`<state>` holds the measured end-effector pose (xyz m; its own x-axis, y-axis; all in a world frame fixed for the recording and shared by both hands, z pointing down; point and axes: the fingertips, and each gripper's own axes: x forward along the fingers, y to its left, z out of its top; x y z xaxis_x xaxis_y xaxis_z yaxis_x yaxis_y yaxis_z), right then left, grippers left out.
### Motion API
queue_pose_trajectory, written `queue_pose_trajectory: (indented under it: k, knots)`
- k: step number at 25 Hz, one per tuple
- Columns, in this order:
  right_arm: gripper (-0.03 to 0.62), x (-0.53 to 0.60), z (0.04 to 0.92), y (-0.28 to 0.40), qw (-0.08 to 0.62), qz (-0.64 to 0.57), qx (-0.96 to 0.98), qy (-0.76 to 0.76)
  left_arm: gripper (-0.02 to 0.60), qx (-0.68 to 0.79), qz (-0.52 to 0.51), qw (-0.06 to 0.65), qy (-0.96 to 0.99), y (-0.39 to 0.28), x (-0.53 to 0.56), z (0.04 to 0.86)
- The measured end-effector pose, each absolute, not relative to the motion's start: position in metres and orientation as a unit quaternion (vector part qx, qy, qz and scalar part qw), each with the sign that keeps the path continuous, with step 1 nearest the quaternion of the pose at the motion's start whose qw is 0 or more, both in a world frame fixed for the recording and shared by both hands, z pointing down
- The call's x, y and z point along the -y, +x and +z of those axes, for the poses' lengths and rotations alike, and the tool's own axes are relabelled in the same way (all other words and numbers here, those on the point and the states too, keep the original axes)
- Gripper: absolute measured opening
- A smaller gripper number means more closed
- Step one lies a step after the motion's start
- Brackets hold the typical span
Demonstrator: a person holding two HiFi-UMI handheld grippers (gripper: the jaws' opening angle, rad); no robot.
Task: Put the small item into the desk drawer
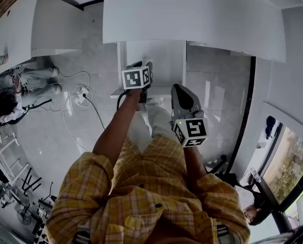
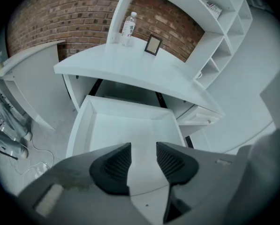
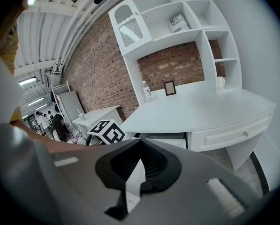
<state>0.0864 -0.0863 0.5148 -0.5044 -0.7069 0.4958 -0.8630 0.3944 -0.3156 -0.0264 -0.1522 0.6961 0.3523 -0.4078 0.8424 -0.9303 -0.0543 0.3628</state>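
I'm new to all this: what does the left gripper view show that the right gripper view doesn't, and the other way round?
Only the left gripper view looks into the pulled-out drawer, past the left gripper's spread fingers. Only the right gripper view shows the cupboard door up top, the ceiling, the left gripper's marker cube, and the right gripper with its fingers together. Both show the white desk, a bottle, a picture frame and the brick wall.
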Motion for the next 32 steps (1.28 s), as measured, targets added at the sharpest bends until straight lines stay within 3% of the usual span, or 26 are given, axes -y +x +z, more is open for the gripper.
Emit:
queue_pose_trajectory:
  k: [16,23,32]
  knots:
    - [-0.002,0.077,0.467,0.070,0.130,0.238,0.839,0.472,0.101,0.513,0.204,0.404,0.730,-0.024,0.137,0.572]
    - [-0.002,0.075,0.440,0.065,0.121,0.224,0.844,0.472,0.002,0.533,0.176,0.366,0.742,-0.034,0.127,0.522]
    - [-0.003,0.079,0.417,0.058,0.113,0.209,0.850,0.471,0.002,0.542,0.158,0.302,0.768,-0.041,0.118,0.472]
